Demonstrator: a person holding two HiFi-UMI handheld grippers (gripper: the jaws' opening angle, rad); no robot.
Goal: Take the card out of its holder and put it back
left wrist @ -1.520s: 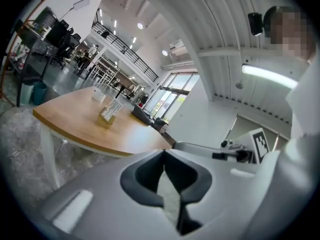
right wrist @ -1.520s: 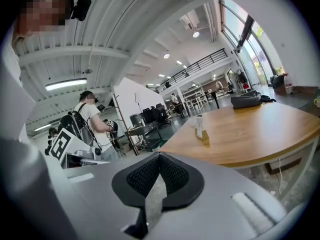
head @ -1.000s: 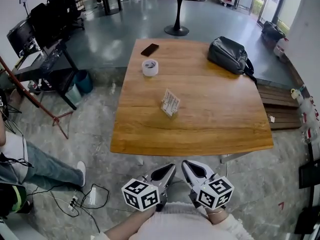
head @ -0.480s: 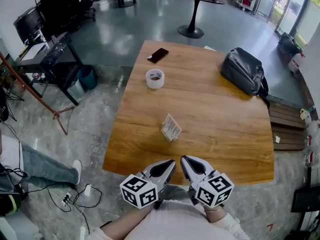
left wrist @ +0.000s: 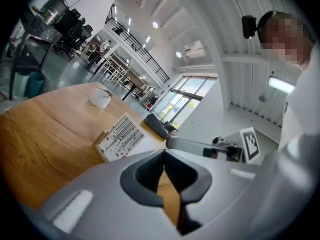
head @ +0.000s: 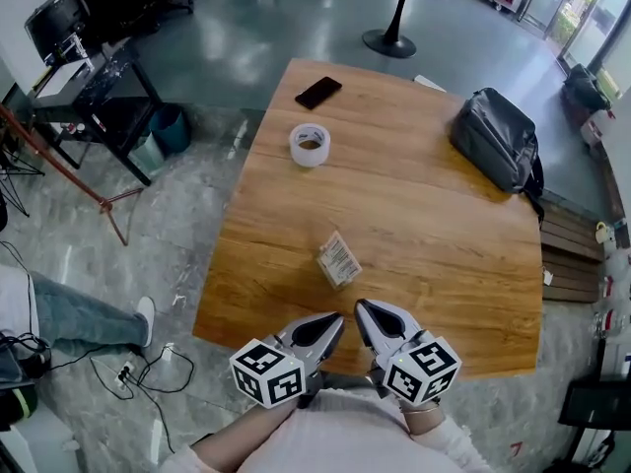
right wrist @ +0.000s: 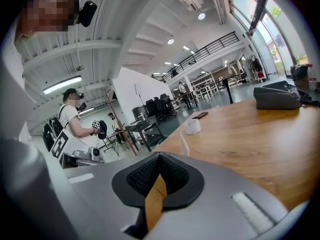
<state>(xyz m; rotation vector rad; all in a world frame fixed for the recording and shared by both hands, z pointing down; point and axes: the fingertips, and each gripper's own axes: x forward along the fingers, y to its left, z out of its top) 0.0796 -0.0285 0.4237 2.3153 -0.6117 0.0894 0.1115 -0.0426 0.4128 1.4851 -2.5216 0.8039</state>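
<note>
A white printed card stands tilted in its small holder (head: 339,260) near the front of the wooden table (head: 444,235). In the left gripper view the card (left wrist: 120,136) faces me; in the right gripper view the card (right wrist: 184,145) is edge-on. Both grippers are held close together at the table's near edge, just short of the card. My left gripper (head: 333,323) (left wrist: 164,151) is shut with nothing in it. So is my right gripper (head: 362,310) (right wrist: 160,155), its tips touching.
A roll of white tape (head: 310,144), a black phone (head: 318,93) and a dark bag (head: 496,151) lie farther back on the table. A seated person's leg (head: 69,318) and floor cables (head: 148,372) are at the left. Another person (right wrist: 75,116) stands beyond.
The table has come nearer in the head view; both grippers, earlier over the floor short of it, now reach its near edge. Both stay shut.
</note>
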